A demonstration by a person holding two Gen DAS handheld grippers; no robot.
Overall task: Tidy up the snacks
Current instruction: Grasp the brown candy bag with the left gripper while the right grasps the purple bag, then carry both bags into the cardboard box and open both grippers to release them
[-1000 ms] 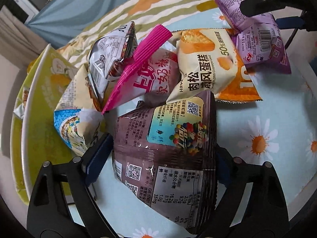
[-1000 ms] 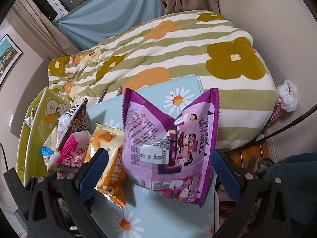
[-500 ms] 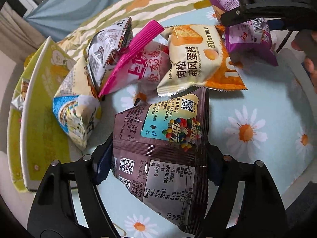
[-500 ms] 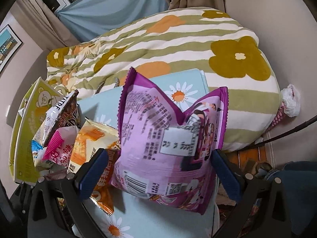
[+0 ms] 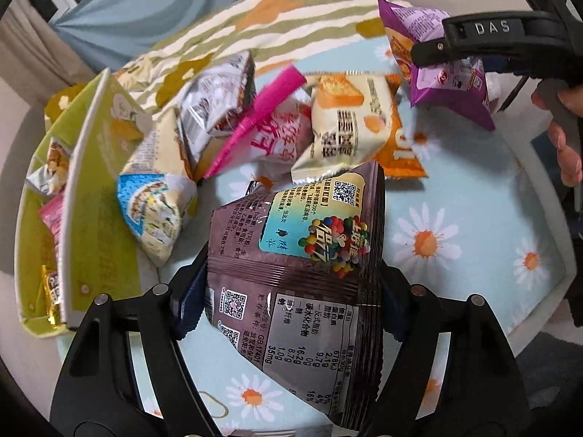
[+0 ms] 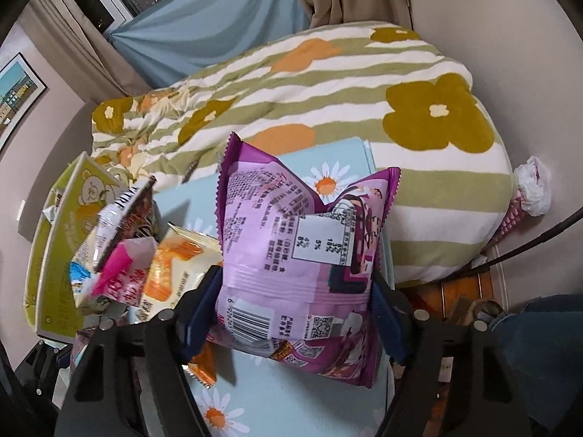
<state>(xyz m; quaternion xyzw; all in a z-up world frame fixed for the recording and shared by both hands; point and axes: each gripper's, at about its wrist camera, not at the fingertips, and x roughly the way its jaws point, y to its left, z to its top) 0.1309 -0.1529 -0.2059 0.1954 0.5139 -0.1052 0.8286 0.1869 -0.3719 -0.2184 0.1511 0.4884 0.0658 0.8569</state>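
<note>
Brown packet (image 5: 302, 255) sits clamped in the left gripper (image 5: 291, 291), while the right gripper (image 6: 295, 302), jaws just closing, pinches a purple packet (image 6: 291, 251).

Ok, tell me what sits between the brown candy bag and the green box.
In the left wrist view, a blue-and-cream snack packet lies between the brown candy bag, pinched in the left gripper, and the green box.
</note>
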